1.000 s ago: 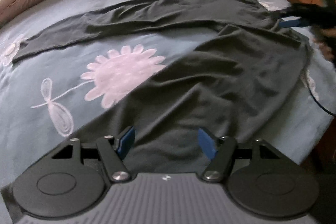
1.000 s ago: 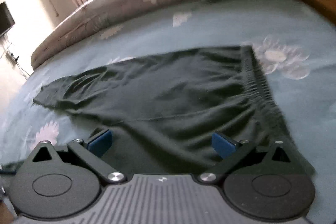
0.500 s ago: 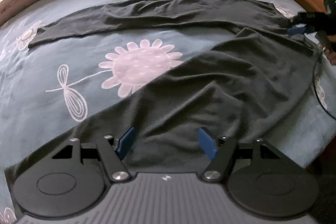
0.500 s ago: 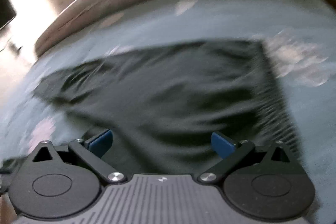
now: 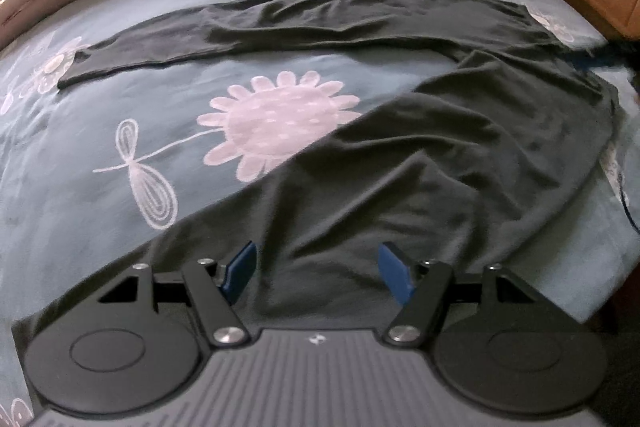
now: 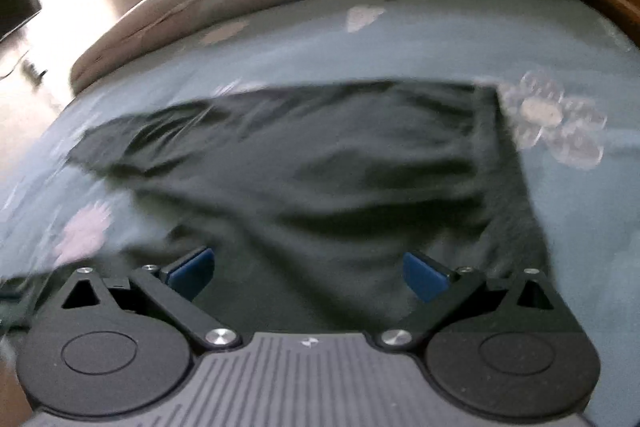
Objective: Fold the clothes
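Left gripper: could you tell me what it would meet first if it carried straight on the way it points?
Most likely the dark trousers: the open left gripper points onto the near leg; depth is unclear.

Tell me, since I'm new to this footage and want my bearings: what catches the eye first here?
A pair of dark trousers lies spread across the bed, its two legs splayed apart in a V toward the left. Between the legs, a big pink flower print stands out on the blue bedspread. Both the left gripper and right gripper are open above the fabric, holding nothing.
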Tool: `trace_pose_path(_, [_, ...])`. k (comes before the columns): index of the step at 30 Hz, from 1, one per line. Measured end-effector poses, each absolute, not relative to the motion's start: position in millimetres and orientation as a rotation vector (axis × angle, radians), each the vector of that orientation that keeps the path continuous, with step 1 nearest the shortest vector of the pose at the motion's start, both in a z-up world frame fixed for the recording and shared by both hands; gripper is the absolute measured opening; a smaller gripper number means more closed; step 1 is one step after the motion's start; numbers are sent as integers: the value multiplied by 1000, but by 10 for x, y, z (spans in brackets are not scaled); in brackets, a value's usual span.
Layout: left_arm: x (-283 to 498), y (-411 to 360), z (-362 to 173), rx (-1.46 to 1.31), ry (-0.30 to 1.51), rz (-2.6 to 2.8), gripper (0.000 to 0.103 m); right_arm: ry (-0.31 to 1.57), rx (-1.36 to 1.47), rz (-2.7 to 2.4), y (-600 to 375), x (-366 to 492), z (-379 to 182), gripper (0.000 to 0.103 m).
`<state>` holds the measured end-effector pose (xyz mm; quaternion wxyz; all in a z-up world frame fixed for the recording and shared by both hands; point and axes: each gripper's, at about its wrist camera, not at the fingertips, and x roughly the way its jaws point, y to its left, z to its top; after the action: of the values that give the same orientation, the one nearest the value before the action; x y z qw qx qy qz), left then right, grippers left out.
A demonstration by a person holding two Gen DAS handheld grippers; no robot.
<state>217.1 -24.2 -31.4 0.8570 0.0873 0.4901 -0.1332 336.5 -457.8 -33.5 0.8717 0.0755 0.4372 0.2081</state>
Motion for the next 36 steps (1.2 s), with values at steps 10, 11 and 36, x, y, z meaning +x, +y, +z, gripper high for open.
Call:
trace_pose_path(10, [2009, -106, -597, 152, 1142, -377, 75, 1053, 118, 580, -4207, 2633, -585, 103])
trace_pose_path(11, [2017, -85, -596, 150, 1140, -374, 75, 1054, 111, 574, -4194, 2605, -536, 103])
trace_pose_path(36, [2104, 982, -622, 6, 1083, -176, 78, 1087, -78, 667, -2997, 2526, -455, 103])
